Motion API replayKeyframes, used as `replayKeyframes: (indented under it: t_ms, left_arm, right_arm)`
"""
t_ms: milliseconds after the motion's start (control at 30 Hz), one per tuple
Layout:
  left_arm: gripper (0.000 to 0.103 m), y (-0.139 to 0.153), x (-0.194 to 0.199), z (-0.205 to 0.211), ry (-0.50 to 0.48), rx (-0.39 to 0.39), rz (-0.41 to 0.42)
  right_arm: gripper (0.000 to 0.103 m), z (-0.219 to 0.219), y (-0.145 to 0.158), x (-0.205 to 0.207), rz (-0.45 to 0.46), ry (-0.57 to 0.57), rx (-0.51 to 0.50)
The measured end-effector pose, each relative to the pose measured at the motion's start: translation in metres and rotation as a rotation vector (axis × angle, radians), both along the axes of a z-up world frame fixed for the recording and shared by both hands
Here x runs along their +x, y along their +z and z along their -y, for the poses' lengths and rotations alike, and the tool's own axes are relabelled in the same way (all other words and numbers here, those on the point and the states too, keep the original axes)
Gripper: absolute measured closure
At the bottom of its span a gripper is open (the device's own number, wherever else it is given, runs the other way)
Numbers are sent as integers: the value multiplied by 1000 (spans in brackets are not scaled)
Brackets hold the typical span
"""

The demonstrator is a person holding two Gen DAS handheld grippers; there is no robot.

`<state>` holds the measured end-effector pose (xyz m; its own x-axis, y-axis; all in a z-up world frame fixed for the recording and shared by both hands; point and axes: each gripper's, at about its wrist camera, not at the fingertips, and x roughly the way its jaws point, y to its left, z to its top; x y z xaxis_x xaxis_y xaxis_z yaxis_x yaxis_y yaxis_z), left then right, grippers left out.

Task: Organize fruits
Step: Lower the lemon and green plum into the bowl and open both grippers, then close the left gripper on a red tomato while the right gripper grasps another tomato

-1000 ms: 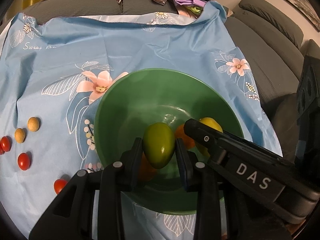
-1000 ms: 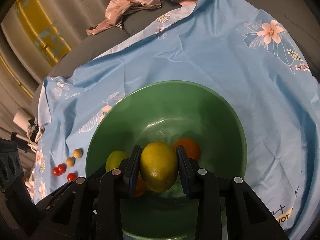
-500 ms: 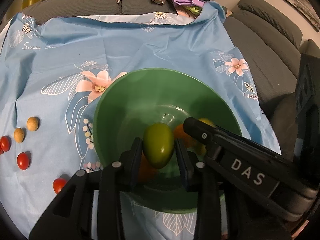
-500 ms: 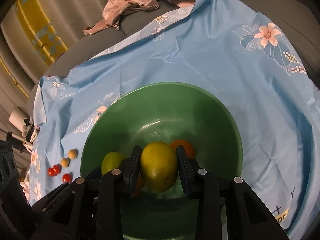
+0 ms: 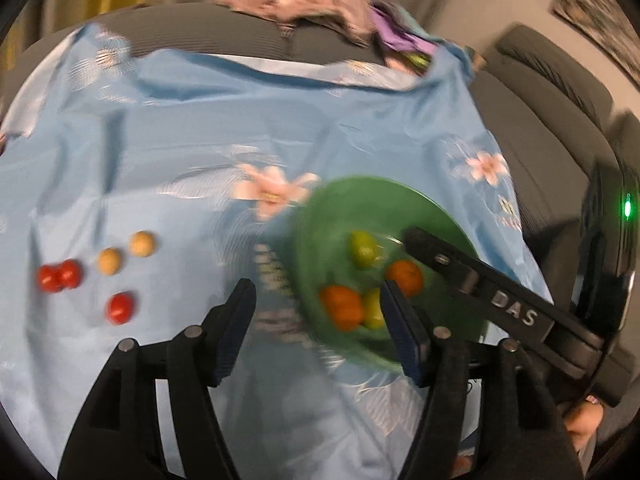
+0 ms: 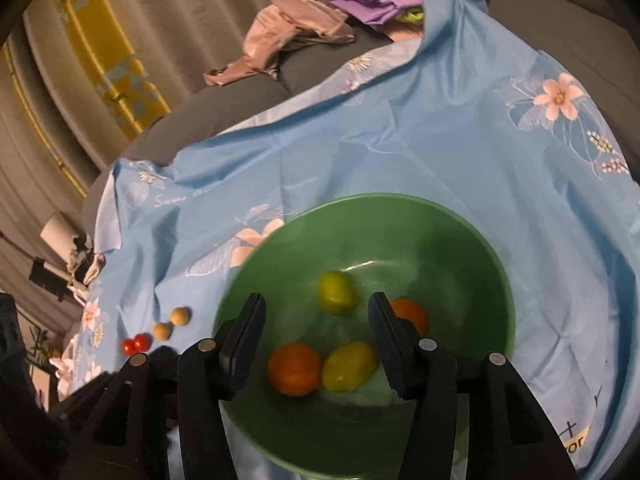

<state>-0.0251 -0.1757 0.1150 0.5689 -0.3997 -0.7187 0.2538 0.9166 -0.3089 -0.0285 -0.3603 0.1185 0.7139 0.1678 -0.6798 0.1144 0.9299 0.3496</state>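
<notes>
Blue floral cloth (image 6: 400,140) — both hand-held grippers just opened, empty; tomatoes (image 5: 60,278) beside bowl (image 6: 460,240).

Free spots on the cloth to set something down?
Bare cloth behind the bowl up to the clothes pile, and right of the bowl. Crowded: bowl floor holds four fruits; tomatoes and tan balls cluster on the left.

Round green bowl (image 6: 472,240): smooth, glossy inside w/ soft highlights, looks like plastic or glazed ware (can't tell which). Light-blue floral cloth (image 6: 400,140) under it: thin, slightly shiny, creased. Green and yellow fruits (image 6: 336,292) and two oranges (image 6: 294,369): smooth skins, dull sheen. Black gripper fingers (image 6: 394,344): matt plastic w/ ribbed pads, bright metal pins. Grey sofa (image 5: 560,92): ribbed matt fabric.
</notes>
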Motion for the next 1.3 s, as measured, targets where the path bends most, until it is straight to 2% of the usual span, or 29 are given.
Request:
replayKeyframes:
  t_ms: [233,400,467,533,700,733,867,1000,1100,1300]
  left_arm:
    - [27,24,-18,-81,190,-51,48]
    - [29,-8,-11,-115,246,-49,8]
    - [35,-27,-1,-120,246,-46,-31]
    - [51,-43,15,-120,234,-34,-99]
    - [53,-70,34,-120,196,-13,-182]
    - [56,-73,36,-120,195,-1,-193]
    - [59,-83,42,-120,197,37,-206]
    - [67,-85,46,-124,218,47,-206]
    - [77,-86,44,-121,208,87,-186]
    - [77,-87,39,-125,211,79,-198]
  right_arm:
    - [49,-16,8,-7,33,85,8]
    - [49,-55,17,-18,89,285,18]
    - [49,-75,20,-21,107,358,11]
    - [49,-96,17,-21,95,422,-16]
    - [49,-141,-10,-10,-11,504,-117]
    - [49,-150,-17,-9,-37,518,-147]
    - [49,-172,-33,-7,-65,538,-267]
    - [49,-175,-49,2,-126,532,-262]
    - [49,-177,-56,3,-153,530,-287]
    - [49,-180,-67,10,-193,506,-312]
